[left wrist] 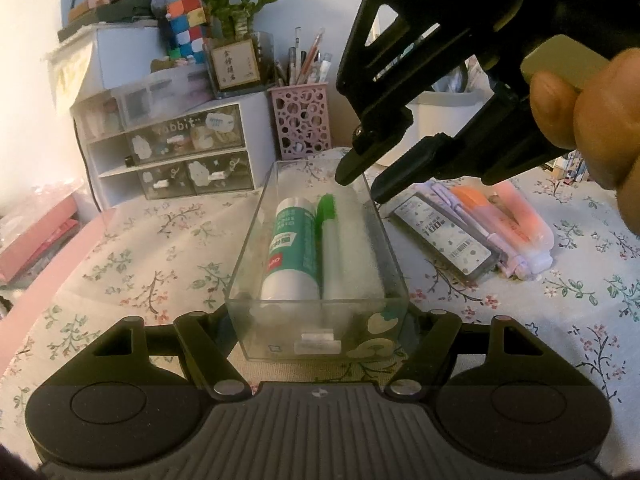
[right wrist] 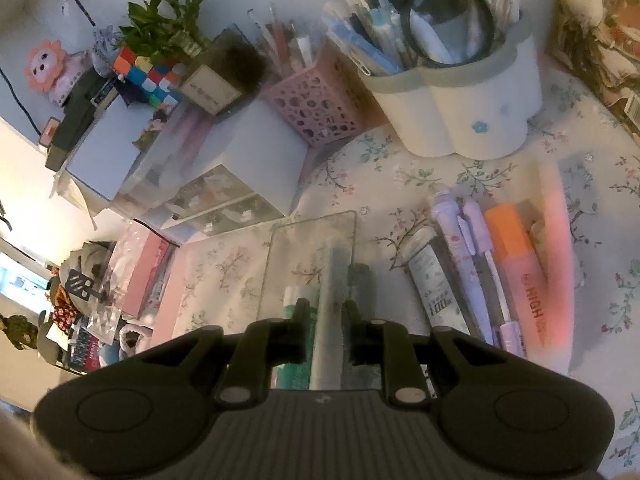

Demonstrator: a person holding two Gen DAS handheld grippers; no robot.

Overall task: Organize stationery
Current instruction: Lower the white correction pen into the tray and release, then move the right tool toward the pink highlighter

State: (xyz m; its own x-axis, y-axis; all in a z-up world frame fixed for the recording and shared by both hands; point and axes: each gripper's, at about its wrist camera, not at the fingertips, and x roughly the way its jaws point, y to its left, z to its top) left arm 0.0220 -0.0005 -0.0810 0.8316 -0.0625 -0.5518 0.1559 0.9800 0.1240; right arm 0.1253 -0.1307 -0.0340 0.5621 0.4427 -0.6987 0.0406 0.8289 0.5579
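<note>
Left wrist view: a clear tray (left wrist: 316,240) sits at frame centre on the floral desk (left wrist: 160,248), its near end clamped between the fingers of the left gripper (left wrist: 318,332), whose jaws are closed against the tray's side walls. Inside the tray lie a glue stick (left wrist: 292,252) with a green-and-white label and, just right of it and touching, a green pen (left wrist: 332,240) with its green cap toward the far end. The right gripper (left wrist: 362,184) enters from the upper right, held by a hand (left wrist: 592,120), tips hanging above the far right corner of the tray; its jaws stand narrow with nothing gripped. At right of the tray, apart from it, a row of loose stationery lies on the cloth: a lead-refill case (left wrist: 448,236), a lilac pen (left wrist: 480,232) and an orange highlighter (left wrist: 516,220). Upper left holds a small drawer unit (left wrist: 172,156); a pink perforated pen cup (left wrist: 302,120) stands beside it. Right wrist view: the right gripper (right wrist: 324,312) looks down on the tray (right wrist: 312,240), the green pen (right wrist: 330,320) showing in the slim gap between its fingers but lying below them in the tray. The lilac pen (right wrist: 460,248) and highlighter (right wrist: 520,272) lie at right. A white flower-shaped holder (right wrist: 472,104) full of pens stands at upper right.
</note>
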